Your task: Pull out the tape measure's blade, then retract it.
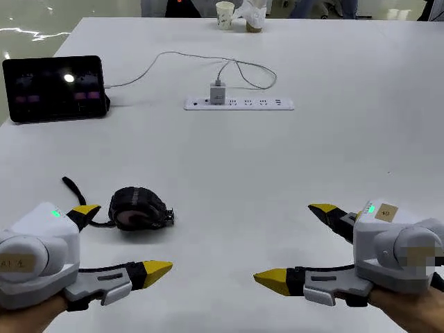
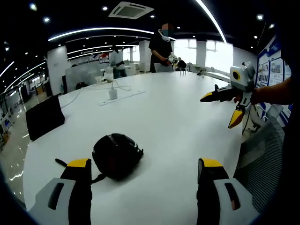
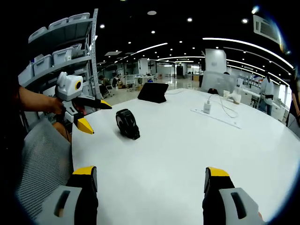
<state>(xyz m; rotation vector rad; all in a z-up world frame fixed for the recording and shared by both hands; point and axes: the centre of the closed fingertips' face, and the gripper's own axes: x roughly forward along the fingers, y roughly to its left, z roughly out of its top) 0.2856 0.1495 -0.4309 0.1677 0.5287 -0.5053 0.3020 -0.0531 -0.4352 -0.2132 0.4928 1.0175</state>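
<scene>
The tape measure (image 1: 139, 208) lay on the bench (image 1: 277, 159). The left gripper (image 1: 126, 237), jaws spread and empty, sat just beside it, and the right gripper (image 1: 291, 243), likewise spread, well apart. Left should probably clamp the case squarely before right pinches the blade's tip.

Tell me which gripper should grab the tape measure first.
Left. The left gripper is open with the tape measure lying just ahead of its jaws; the right gripper, also open, sits farther away.
</scene>
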